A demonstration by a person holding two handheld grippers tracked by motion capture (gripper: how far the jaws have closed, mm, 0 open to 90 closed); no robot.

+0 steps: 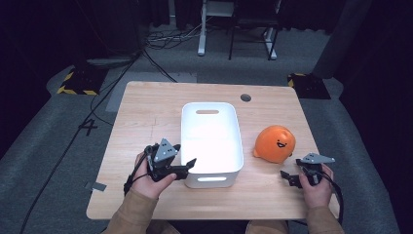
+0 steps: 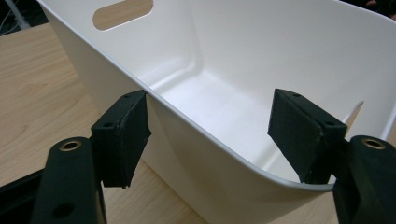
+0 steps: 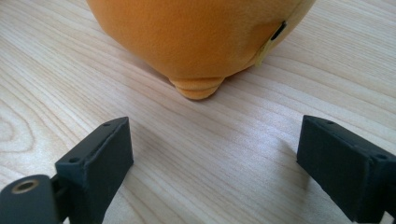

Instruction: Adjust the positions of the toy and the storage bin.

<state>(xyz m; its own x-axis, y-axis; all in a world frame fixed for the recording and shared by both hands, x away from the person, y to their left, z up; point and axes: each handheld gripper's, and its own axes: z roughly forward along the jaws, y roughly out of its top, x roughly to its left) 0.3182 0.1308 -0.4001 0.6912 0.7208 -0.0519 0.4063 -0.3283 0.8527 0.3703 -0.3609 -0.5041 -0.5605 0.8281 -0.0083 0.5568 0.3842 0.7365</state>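
**Jaws astride the bin wall, toy waiting to the right**

A wooden table [image 1: 146, 112] carries a white bin [image 1: 211, 141] at its middle — a deep, rounded tub with a slot handle in its far wall and another in the near one. Its inside is bare. To the right of the bin, apart from it, sits a round orange toy [image 1: 275, 143] with a smiling face drawn on it.

The left gripper [image 1: 187, 165] is at the bin's near left corner. In the left gripper view its jaws stand apart and straddle the wall: one pad is outside the bin [image 2: 261, 70], touching the rim or nearly so, and the other is inside, clear of the wall. Nothing is clamped.

The right gripper [image 1: 288, 176] rests near the table's front right edge, just short of the toy. In the right gripper view its jaws are spread wide over bare wood, with the toy [image 3: 196, 37] close ahead — a small ridged foot pokes out from under its body.
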